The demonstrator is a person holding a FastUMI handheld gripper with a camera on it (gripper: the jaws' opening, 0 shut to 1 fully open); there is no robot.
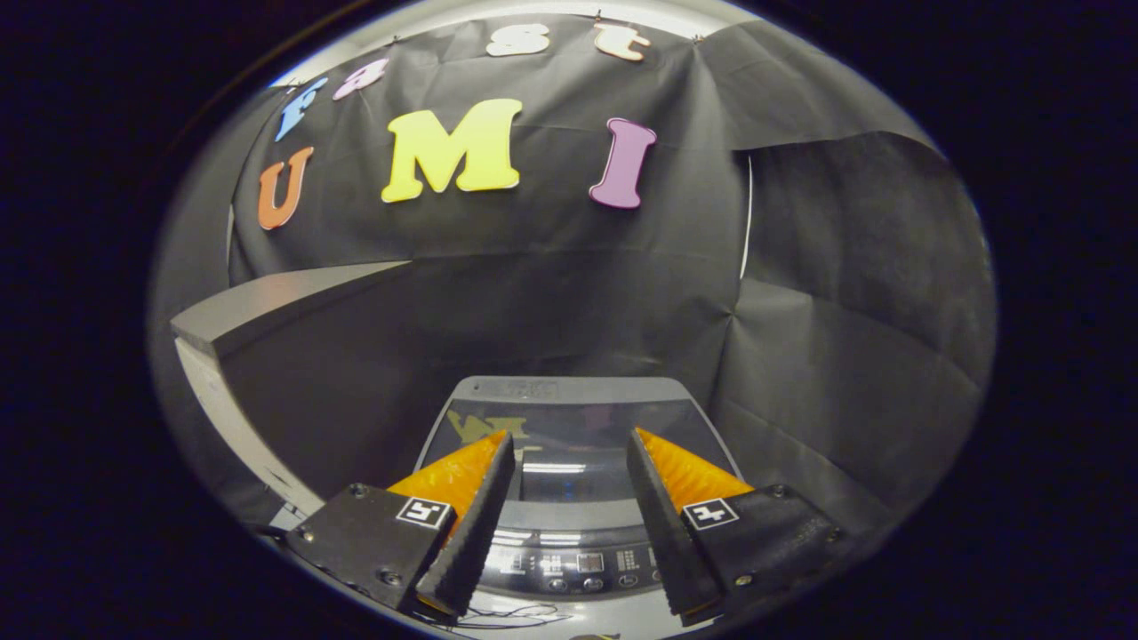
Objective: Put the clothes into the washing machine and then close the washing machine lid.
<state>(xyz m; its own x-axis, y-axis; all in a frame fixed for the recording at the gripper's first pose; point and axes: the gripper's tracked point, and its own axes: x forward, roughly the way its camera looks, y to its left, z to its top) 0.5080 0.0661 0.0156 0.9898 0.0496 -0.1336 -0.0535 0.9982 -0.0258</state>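
Hand-held gripper [569, 444] spread wide, empty, above washing machine [573, 533]; lid [578, 427] looks down. No clothes seen; risk bumping control panel [578, 562].

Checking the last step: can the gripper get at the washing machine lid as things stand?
Probably yes. The gripper hangs open and empty above the washing machine lid, which lies flat and looks already shut; nothing sits between the fingers and the glass.

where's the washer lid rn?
Gripper view: the dark glass washing machine lid lies shut just beyond the open, empty claw, behind the control panel.
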